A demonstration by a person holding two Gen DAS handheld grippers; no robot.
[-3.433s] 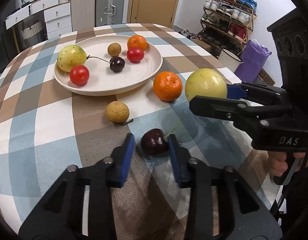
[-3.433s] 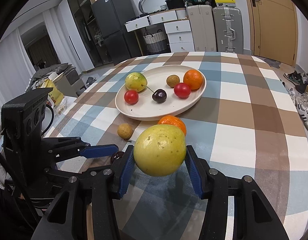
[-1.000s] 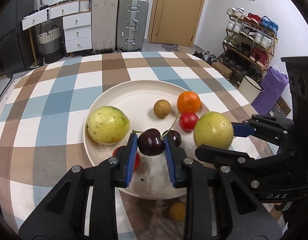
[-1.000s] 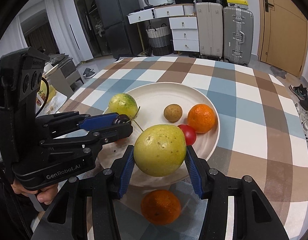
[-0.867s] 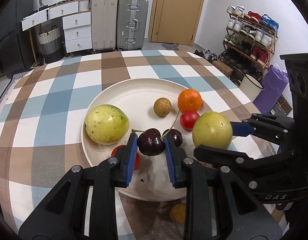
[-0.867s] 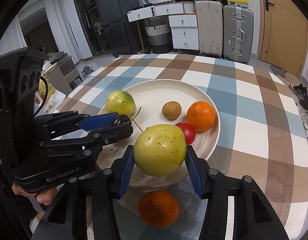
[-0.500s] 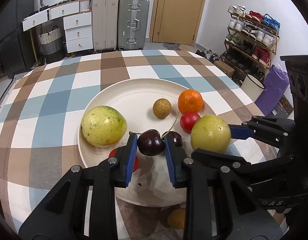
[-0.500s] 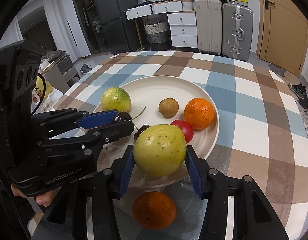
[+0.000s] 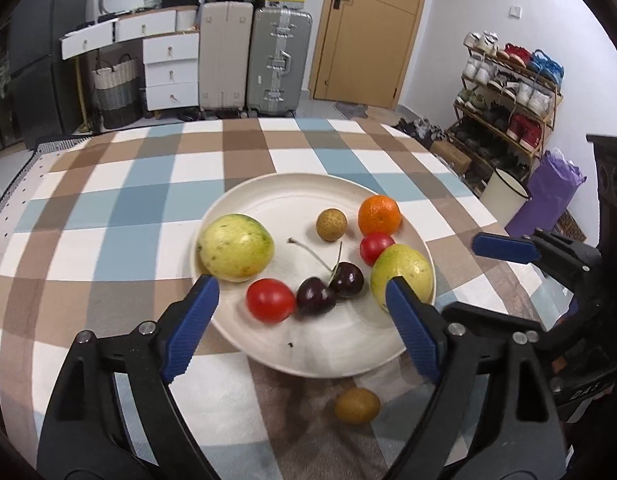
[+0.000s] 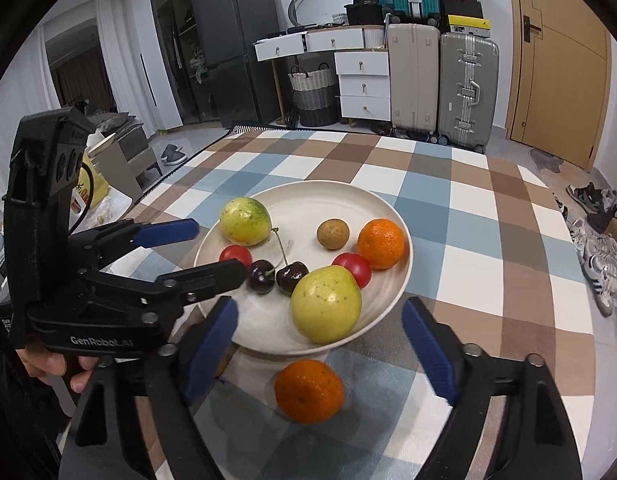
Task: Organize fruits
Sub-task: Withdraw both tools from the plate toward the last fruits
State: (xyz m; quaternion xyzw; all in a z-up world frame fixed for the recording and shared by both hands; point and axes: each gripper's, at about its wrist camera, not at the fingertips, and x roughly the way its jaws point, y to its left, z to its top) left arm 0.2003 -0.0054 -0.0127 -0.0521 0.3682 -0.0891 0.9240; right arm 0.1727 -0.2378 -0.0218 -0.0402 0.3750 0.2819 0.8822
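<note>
Both claws hang wide open, holding nothing; the loose orange [image 10: 309,391] sits right between the right gripper [image 10: 318,344] fingers, while the brown longan [image 9: 357,405] lies just below the left gripper [image 9: 304,330].

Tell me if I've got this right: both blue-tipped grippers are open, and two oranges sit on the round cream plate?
Only one orange sits on the round cream plate; the right wrist view shows the other orange on the checked tablecloth. Both grippers, left and right, are open.
</note>
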